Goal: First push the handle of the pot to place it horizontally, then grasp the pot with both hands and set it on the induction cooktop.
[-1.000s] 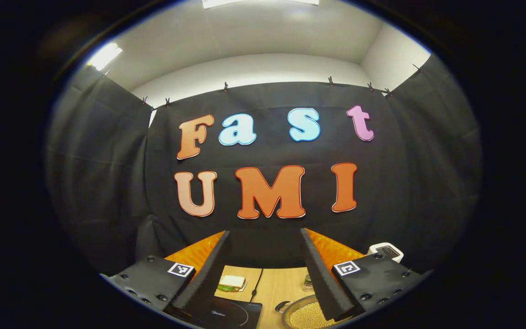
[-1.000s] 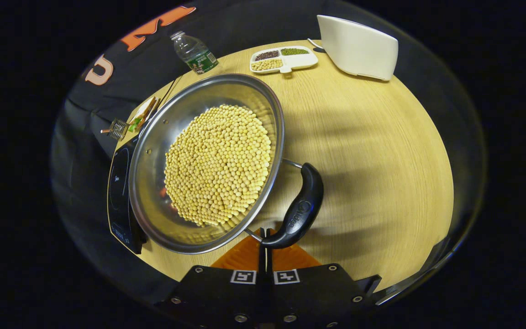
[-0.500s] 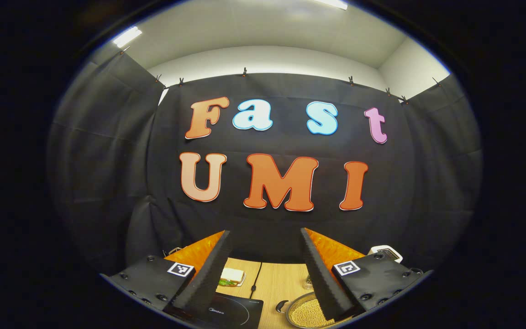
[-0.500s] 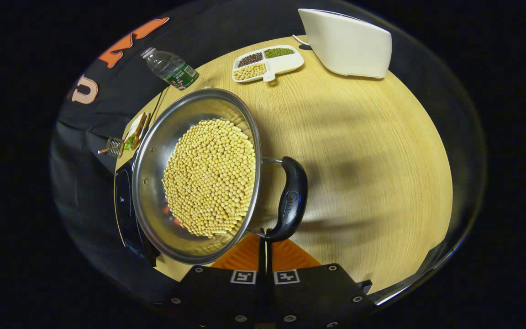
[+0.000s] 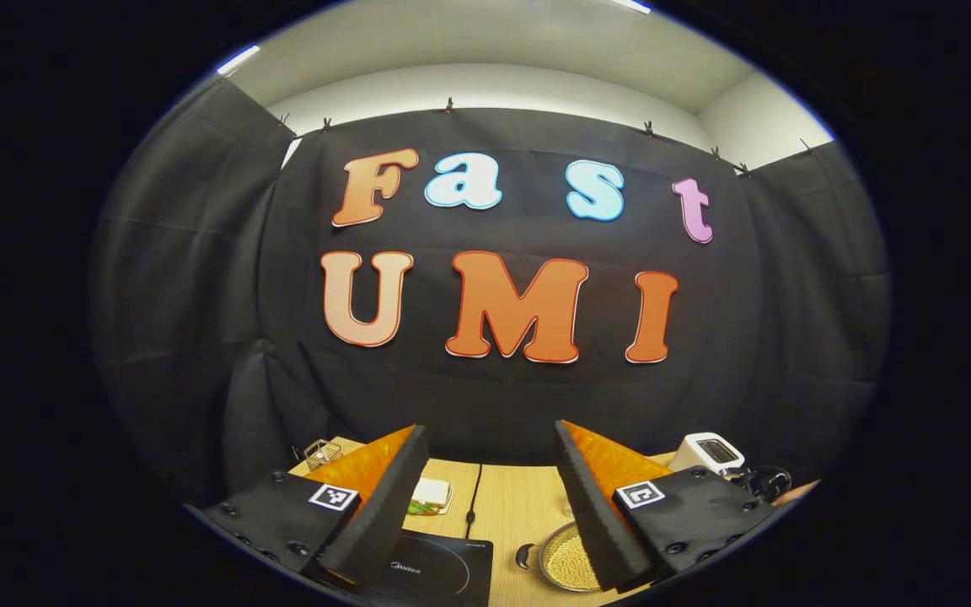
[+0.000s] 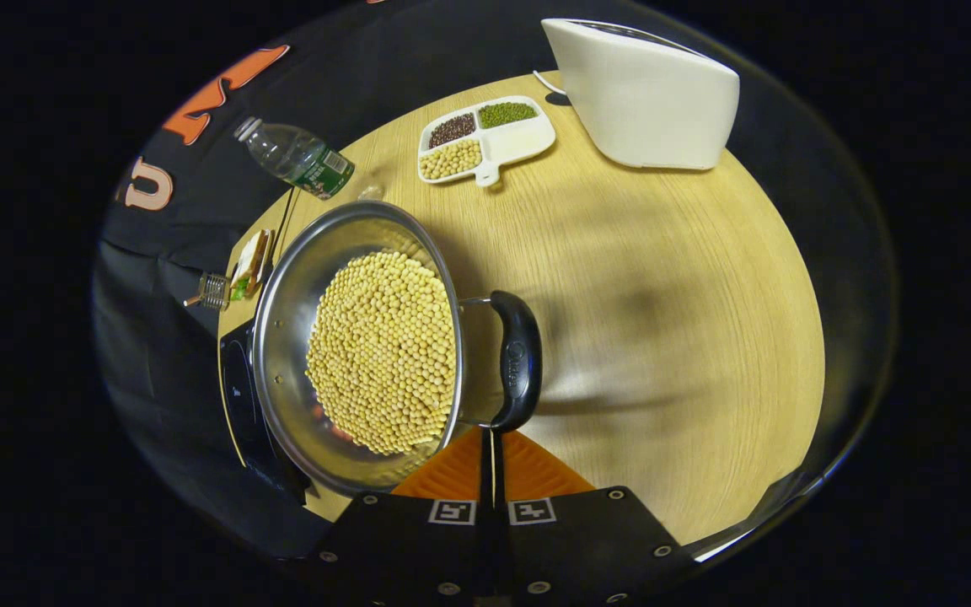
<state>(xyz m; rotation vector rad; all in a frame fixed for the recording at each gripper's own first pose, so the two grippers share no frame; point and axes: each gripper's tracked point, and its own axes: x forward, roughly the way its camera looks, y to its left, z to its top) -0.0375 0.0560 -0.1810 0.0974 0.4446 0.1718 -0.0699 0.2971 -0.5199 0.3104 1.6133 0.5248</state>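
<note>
The right gripper (image 6: pixel 490 434) has its fingers pressed together, their tip against the near end of the pot's black handle (image 6: pixel 517 358); the pot (image 6: pixel 356 346), full of yellow beans, sits on the counter (image 6: pixel 671 320) beside the induction cooktop (image 6: pixel 241 405); the left gripper (image 5: pixel 490 472) hangs high above the counter, fingers wide apart, holding nothing.
</note>
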